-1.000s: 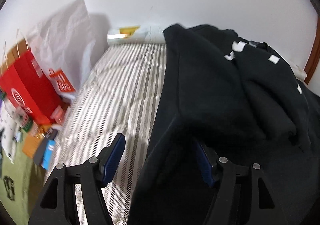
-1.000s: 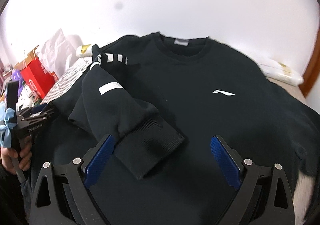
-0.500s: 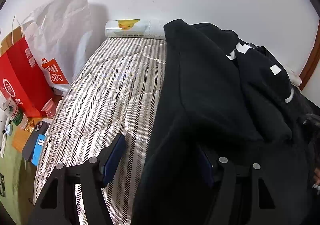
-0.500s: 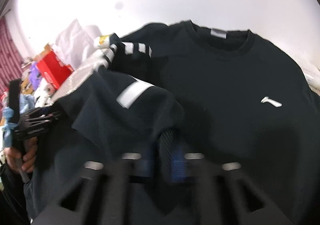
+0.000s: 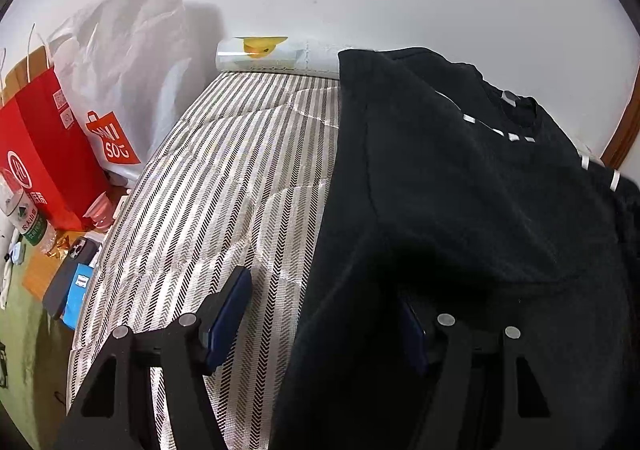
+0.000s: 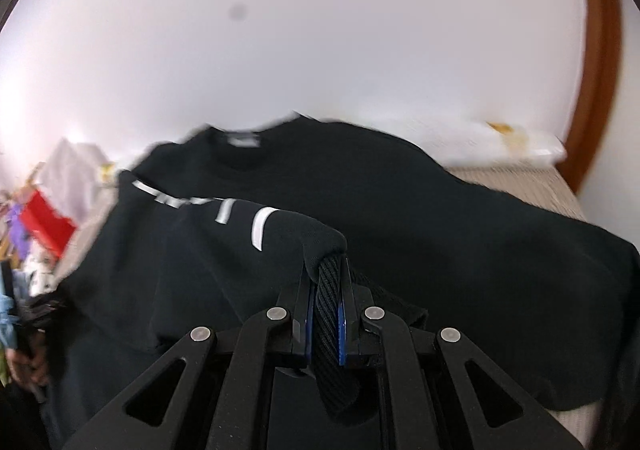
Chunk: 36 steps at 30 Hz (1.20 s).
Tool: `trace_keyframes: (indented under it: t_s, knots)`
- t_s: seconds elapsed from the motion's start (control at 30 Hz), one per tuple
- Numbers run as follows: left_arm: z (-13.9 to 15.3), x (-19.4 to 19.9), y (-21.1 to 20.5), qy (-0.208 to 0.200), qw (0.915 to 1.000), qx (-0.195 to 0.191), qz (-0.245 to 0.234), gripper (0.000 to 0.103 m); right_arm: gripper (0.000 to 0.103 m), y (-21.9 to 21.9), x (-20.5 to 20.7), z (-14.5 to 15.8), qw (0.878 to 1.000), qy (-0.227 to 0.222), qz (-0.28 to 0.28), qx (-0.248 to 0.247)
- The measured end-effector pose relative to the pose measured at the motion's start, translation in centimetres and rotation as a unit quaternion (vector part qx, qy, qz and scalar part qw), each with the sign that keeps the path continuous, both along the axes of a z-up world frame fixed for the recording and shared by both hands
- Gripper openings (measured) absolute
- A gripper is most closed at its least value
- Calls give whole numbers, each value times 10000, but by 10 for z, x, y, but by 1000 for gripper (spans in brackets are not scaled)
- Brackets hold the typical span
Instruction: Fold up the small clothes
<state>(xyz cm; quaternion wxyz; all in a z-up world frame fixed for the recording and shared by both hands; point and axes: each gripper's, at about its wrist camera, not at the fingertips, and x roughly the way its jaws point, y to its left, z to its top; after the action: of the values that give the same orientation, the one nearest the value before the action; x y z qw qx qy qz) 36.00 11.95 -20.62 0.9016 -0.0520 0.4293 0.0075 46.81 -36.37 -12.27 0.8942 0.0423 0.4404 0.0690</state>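
Note:
A black sweatshirt (image 6: 460,226) with white marks lies face up on a striped mattress (image 5: 224,177), its collar toward the wall. My right gripper (image 6: 326,282) is shut on the ribbed cuff (image 6: 330,290) of the left sleeve and holds it above the chest. My left gripper (image 5: 326,314) is open at the sweatshirt's left edge (image 5: 460,185). Its left finger (image 5: 228,314) is over the mattress. Its right finger (image 5: 414,334) is partly hidden under the black cloth.
Left of the mattress stand a red paper bag (image 5: 44,153) and a white plastic bag (image 5: 120,65), with a bottle (image 5: 28,217) and a phone (image 5: 68,274) on the floor. A rolled sheet (image 5: 276,55) lies along the white wall. A brown wooden frame (image 6: 600,61) is at right.
My right gripper closed on the sleeve cuff and carried it up and across the chest. The sleeve is now stretched over the front. My left gripper stayed open at the left edge.

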Motion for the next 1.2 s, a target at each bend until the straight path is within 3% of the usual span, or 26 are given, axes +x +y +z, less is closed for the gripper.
trace_keyframes:
  t_s: [0.1,0.17,0.27,0.4,0.47,0.6,0.73,0.97,1.07,1.2]
  knots:
    - [0,0,1,-2,10000,-13,8,65,10,-9,1,-18,9991,392,-107,-108]
    - [1,0,1,-8,10000,-27,21,65,19,-8,0,-24,9974,627,-162,-330]
    - [2,-1,2,-23,10000,-52,45,65,25,1,-5,-5,9977,429,-169,-502]
    - [4,-2,3,-67,9999,-93,41,65,48,24,-12,28,9968,-8,-37,-804]
    - [6,-3,2,-113,9999,-74,23,65,53,38,-14,40,9956,-125,111,-924]
    - [8,-4,0,-179,9998,-33,31,65,55,64,-24,55,9938,-294,380,-999]
    - [9,-3,0,-180,9998,-47,36,65,56,68,-33,39,9922,-110,420,-1165]
    - [12,-4,0,-226,9997,-85,54,65,56,15,-43,-32,9857,811,-198,-1461]
    - [12,-5,0,-250,9997,-62,51,65,58,-2,-45,-38,9891,945,-300,-1089]
    - [12,-5,1,-230,9997,-111,59,65,59,-7,-56,-26,9902,647,-357,-1183]
